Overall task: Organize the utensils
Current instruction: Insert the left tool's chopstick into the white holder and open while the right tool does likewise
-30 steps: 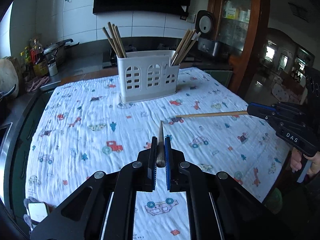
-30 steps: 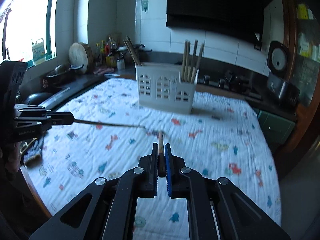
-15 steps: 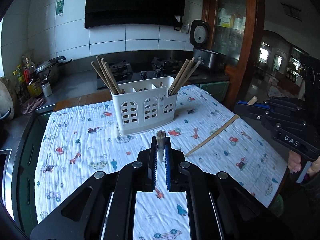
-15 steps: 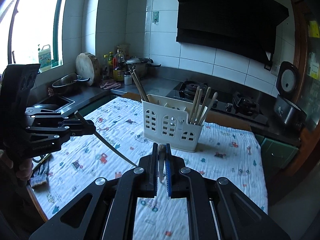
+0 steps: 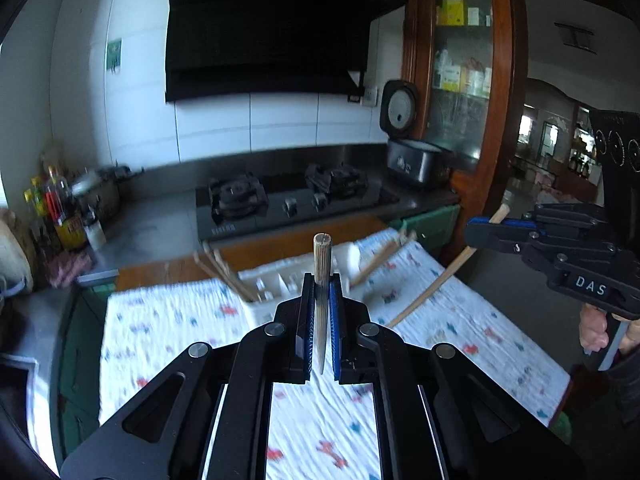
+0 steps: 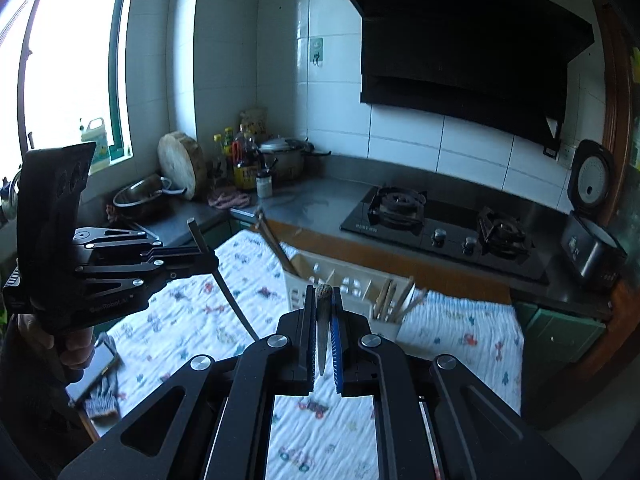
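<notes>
The table [image 5: 168,320] is carrying the white caddy [image 6: 352,280], chopsticks already standing in its end slots. Each gripper, left [image 5: 321,320] and right [image 6: 323,328], is pinching one chopstick [image 5: 322,264] upright above it. Both sticks are slim; one risks pivoting in its pads and missing a slot.

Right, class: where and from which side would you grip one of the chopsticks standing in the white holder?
Pinch the bare upper end of a chopstick from above: the holder walls hide its lower part, and the sticks lean outward, so match that tilt.
</notes>
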`<state>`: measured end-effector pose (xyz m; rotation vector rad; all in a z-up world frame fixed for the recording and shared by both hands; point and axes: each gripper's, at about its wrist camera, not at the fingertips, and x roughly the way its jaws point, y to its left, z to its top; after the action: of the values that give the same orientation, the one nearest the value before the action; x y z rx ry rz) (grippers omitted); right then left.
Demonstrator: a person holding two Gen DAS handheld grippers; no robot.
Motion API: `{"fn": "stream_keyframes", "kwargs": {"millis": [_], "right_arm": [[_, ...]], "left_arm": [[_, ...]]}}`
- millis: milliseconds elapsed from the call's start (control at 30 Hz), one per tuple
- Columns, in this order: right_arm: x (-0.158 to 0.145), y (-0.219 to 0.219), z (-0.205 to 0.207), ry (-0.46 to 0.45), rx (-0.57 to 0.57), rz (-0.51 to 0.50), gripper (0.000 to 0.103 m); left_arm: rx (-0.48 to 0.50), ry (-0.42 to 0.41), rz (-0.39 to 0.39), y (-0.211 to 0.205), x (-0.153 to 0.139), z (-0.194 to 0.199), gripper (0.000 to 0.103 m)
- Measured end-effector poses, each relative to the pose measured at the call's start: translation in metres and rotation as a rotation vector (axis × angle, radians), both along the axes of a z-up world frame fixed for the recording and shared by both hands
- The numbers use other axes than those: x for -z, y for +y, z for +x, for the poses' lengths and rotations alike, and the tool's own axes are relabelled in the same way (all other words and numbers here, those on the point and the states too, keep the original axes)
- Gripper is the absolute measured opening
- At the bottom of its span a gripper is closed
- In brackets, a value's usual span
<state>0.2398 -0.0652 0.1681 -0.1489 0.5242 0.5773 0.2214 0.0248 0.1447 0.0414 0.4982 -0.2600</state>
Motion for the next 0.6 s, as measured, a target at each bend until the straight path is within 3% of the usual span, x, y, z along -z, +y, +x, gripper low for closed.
{"fn": "stream_keyframes", "kwargs": {"millis": [267, 433, 600], "right_arm": [[-0.044, 0.006, 0.03, -0.057, 0.015, 0.016, 0.007], [-0.051, 0.012, 0.05, -0.09, 0.05, -0.005, 0.007], [-0.041, 0.013, 0.075, -0.083, 0.09, -0.019, 0.007]], "left_arm": [[-0.092, -0.105, 0.053, 0.0, -0.042, 0.044, 0.006], [-0.146, -0.1, 0.017, 0.01, -0.039, 0.073, 0.006], [-0.161, -0.055, -0.055, 0.023, -0.016, 0.094, 0.006]]}}
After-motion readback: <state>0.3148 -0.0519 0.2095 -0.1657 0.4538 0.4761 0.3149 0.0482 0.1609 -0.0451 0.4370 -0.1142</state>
